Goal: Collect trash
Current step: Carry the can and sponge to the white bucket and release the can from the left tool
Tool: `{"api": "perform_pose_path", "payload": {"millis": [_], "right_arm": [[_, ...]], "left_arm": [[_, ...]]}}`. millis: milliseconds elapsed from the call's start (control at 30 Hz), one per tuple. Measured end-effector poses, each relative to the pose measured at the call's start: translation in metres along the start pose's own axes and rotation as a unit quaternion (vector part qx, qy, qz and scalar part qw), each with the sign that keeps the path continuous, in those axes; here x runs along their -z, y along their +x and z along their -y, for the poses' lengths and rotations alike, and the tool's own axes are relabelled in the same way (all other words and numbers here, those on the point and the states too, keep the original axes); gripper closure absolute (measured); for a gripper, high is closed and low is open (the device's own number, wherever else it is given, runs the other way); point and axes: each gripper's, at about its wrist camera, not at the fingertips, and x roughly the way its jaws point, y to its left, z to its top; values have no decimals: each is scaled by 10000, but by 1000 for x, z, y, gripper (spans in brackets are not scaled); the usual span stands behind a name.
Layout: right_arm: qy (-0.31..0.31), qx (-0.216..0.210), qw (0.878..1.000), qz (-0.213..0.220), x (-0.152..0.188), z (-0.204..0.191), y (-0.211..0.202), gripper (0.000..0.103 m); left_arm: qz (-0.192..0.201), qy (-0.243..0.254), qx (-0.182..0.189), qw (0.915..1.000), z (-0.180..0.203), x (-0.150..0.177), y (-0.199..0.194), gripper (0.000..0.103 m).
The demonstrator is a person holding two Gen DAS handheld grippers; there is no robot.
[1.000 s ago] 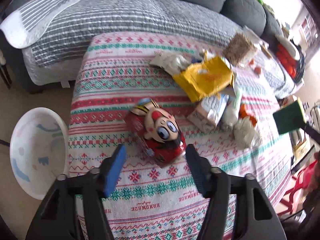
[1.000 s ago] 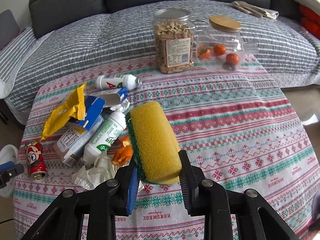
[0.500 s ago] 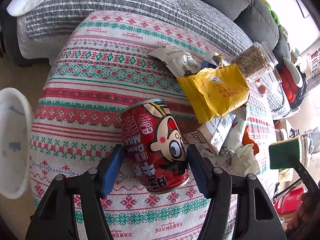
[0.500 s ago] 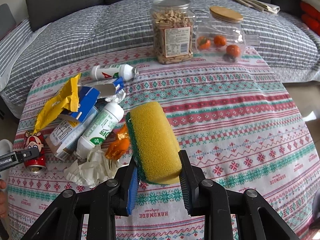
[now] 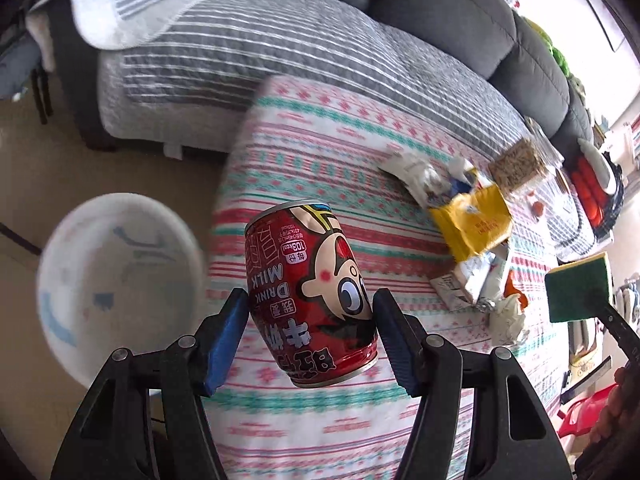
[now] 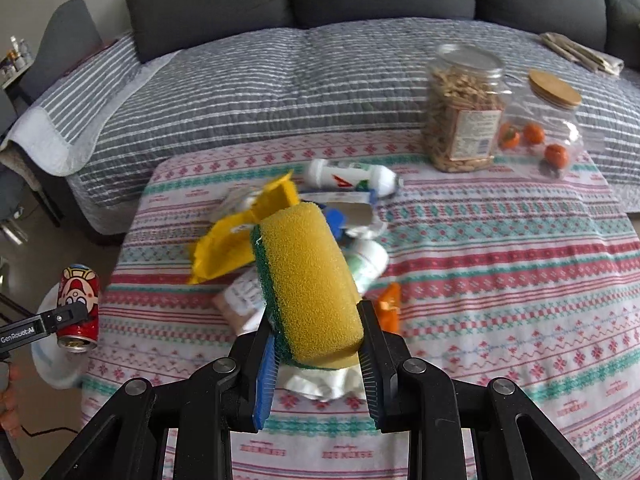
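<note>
Can in left view: red milk drink can sits between the blue pads of the left tool, gripped across its lower body and held up off the desk, tilted, open end toward the camera.
Left tool state: clamped on the can, pads flat on both sides of the wall.
How the can handles: looks empty, so probably light, with a thin wall that dents if squeezed hard. It's smooth and a bit slippery too. I'd say mid-body across the width is the right spot, not the rims.
Bin: white tub on the floor just left of the desk edge, blurry, likely the drop spot.
Rest of trash, left view: yellow wrapper and crumpled paper piled further right on the desk.
Right view: right tool is closed on a yellow sponge with a green scrub side. It's soft and the jaws squash it a little.
Can from the right view: can hangs out past the left desk edge, over the tub.
Pile in the right view: white bottle, yellow wrapper, orange scrap. All light stuff, and the wrappers are floppy, so pinch an edge.
</note>
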Motion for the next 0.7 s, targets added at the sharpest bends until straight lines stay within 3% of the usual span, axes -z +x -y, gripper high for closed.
{"api": "perform_pose_path", "payload": {"millis": [300, 633, 667, 700], "right_arm": [[-699, -850, 9937, -226, 4, -132, 38, 71], [-1075, -1912, 9734, -664, 19, -237, 101, 71], [-1096, -1989, 9713, -709, 20, -246, 108, 71], [-1113, -2043, 9698, -735, 23, -254, 112, 71]], "left_arm": [[183, -442, -576, 9972, -94, 10, -37, 36], [211, -683, -893, 9934, -154, 25, -50, 36], [210, -671, -915, 9933, -157, 26, -50, 41], [208, -624, -936, 9934, -159, 26, -50, 65]]}}
